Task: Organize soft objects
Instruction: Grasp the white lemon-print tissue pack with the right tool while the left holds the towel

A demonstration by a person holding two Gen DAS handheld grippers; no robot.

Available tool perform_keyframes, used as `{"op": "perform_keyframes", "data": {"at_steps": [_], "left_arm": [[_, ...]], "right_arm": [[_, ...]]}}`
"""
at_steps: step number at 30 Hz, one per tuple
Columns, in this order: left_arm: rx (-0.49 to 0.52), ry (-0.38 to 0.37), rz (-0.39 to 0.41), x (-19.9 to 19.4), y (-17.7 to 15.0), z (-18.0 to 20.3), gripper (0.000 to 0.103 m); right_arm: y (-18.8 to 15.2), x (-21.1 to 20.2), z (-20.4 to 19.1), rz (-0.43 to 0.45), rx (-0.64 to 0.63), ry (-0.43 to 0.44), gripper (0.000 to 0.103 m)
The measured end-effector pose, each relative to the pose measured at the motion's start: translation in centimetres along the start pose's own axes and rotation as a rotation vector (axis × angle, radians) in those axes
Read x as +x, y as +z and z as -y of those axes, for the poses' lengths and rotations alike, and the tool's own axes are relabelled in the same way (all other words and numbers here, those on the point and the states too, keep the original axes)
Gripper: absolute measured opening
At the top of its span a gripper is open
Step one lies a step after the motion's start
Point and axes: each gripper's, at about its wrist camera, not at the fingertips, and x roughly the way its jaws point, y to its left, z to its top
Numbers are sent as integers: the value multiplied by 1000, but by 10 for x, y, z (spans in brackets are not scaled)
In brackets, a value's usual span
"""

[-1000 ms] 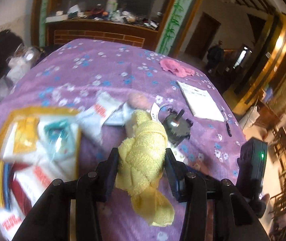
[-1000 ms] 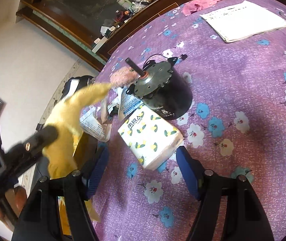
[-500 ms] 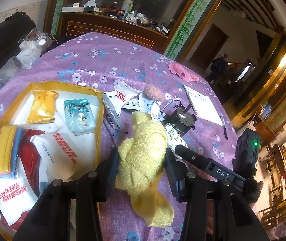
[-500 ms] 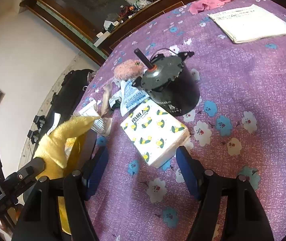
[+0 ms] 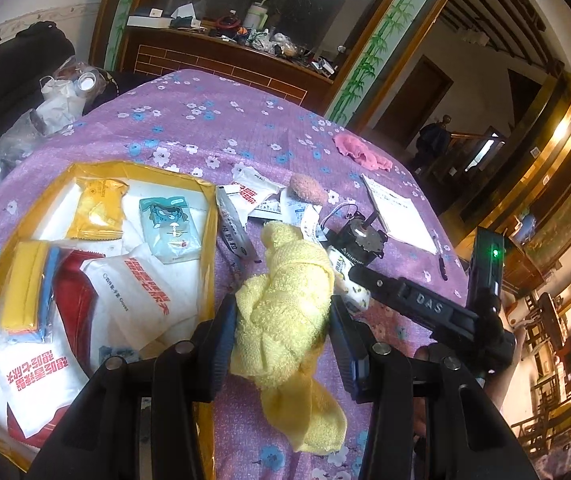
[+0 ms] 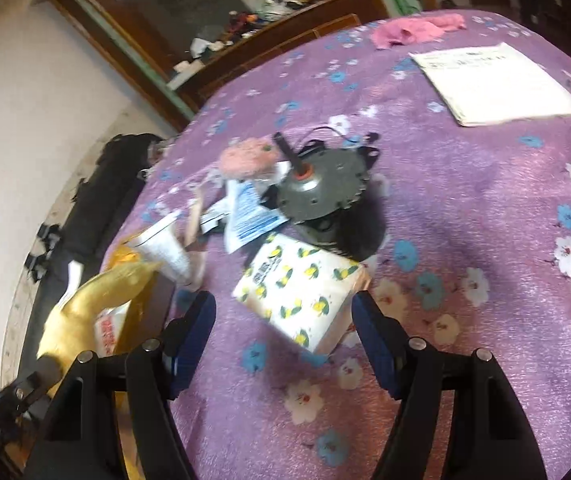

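Left wrist view: the left gripper (image 5: pixel 281 316) has its fingers clamped on the yellow towel (image 5: pixel 285 300), likely bound for the yellow tray (image 5: pixel 205 232) at left. The right gripper (image 6: pixel 283 332) fingers stand apart around the tissue pack (image 6: pixel 299 288), not yet touching it.

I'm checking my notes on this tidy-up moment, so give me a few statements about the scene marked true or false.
1. The left gripper is clamped on a yellow towel. True.
2. The right gripper is squeezing the lemon-print tissue pack. False: its jaws stand open on either side of the pack without touching it.
3. The yellow tray already holds several packets. True.
4. The small motor lies inside the tray. False: it stands on the purple flowered tablecloth, just behind the tissue pack.
5. A pink cloth lies near the table's far edge. True.
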Motion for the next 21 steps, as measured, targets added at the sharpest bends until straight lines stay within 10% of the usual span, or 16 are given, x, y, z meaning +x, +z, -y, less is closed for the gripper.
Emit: {"op": "perform_keyframes", "data": {"at_steps": [11, 21], "left_arm": [[10, 10, -16, 5, -2, 6, 47], [21, 21, -26, 9, -3, 14, 47]], "right_arm": [[2, 28, -6, -3, -91, -87, 74], [0, 9, -3, 74, -88, -110, 26]]}}
